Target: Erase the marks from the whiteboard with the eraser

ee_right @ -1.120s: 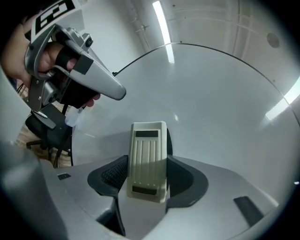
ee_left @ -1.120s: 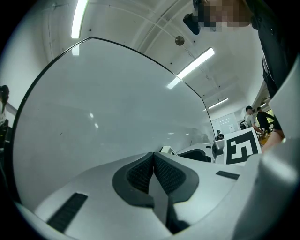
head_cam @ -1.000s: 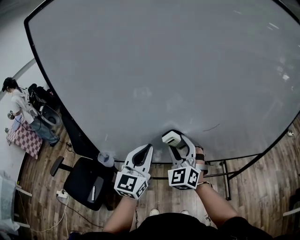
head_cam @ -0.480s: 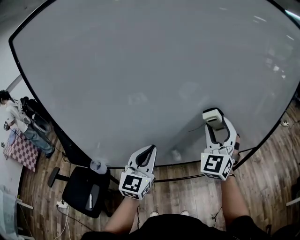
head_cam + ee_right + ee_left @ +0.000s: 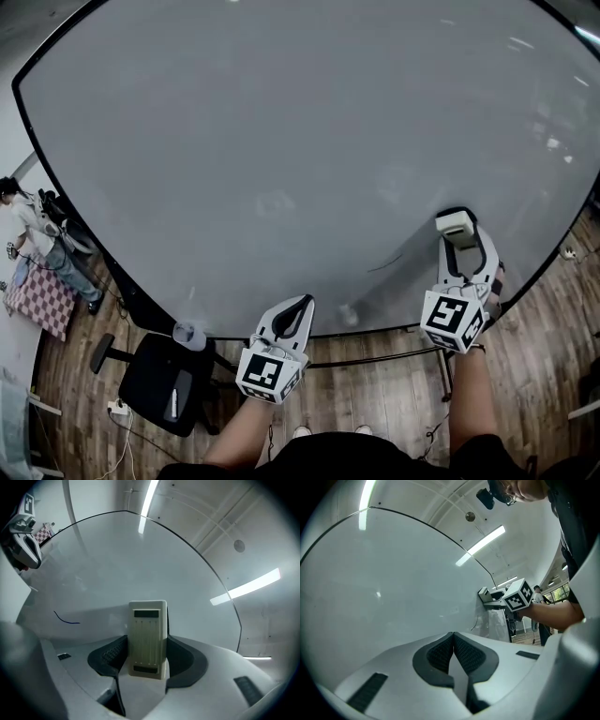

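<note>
**Head view:** The right claw [image 5: 461,234] has swung from the bottom middle of the whiteboard [image 5: 281,141] out to about 4 o'clock. It is clamped on the eraser [image 5: 456,223]. A thin curved mark [image 5: 384,265] still shows on the board, now lying at the eraser's 8 o'clock. The sweep seems to have gone past it without wiping it, so a pass back that way looks needed. The left claw [image 5: 302,306] has hardly moved and hangs at the board's lower edge near 6 o'clock.

**Left gripper view:** The left claw [image 5: 453,637] is pressed fully together with nothing in it. The eraser [image 5: 486,594] sits at 2 o'clock, apparently against the board.

**Right gripper view:** The eraser [image 5: 147,639] stands upright, gripped on both sides. The blue mark [image 5: 65,619] remains at 9 o'clock, well apart from it.
</note>
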A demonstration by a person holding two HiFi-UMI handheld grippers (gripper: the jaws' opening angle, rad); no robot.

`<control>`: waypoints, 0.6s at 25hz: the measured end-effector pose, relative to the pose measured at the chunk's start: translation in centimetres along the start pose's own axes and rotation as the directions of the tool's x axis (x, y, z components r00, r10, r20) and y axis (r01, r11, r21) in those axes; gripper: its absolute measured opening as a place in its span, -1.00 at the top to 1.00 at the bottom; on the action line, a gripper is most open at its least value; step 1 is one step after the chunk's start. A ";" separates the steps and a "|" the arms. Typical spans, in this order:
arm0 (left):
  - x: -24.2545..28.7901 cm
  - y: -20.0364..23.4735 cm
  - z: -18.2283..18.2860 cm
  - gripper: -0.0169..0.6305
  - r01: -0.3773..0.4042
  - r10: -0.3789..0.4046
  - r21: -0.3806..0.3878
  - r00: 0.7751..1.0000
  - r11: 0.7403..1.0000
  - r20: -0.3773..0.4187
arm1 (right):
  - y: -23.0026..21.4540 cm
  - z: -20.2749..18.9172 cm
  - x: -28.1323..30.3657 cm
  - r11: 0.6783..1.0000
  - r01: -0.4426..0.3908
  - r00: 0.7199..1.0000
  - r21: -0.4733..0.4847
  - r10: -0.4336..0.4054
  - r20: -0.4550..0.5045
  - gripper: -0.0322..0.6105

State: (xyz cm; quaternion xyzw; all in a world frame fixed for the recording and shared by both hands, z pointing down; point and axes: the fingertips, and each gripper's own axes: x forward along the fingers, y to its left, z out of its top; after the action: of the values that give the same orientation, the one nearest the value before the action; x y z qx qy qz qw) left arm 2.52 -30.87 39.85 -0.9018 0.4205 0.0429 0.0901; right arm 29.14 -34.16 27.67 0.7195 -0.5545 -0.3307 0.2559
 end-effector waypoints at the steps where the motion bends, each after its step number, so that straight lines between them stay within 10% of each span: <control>1: 0.0 0.0 -0.1 0.89 -0.001 0.001 -0.001 1.000 1.000 -0.003 | 0.0 0.0 0.0 1.000 0.001 1.000 0.004 -0.001 -0.003 0.06; 15: 0.8 -0.3 -0.1 0.89 0.015 -0.015 -0.009 1.000 1.000 0.004 | 1.1 0.3 0.3 0.991 -0.128 0.992 0.048 0.129 -0.013 0.06</control>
State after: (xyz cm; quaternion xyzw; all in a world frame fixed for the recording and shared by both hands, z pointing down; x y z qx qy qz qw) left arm 3.30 -31.29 39.82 -0.9052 0.4133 0.0461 0.0873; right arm 28.30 -34.75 28.25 0.6907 -0.6054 -0.2946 0.2640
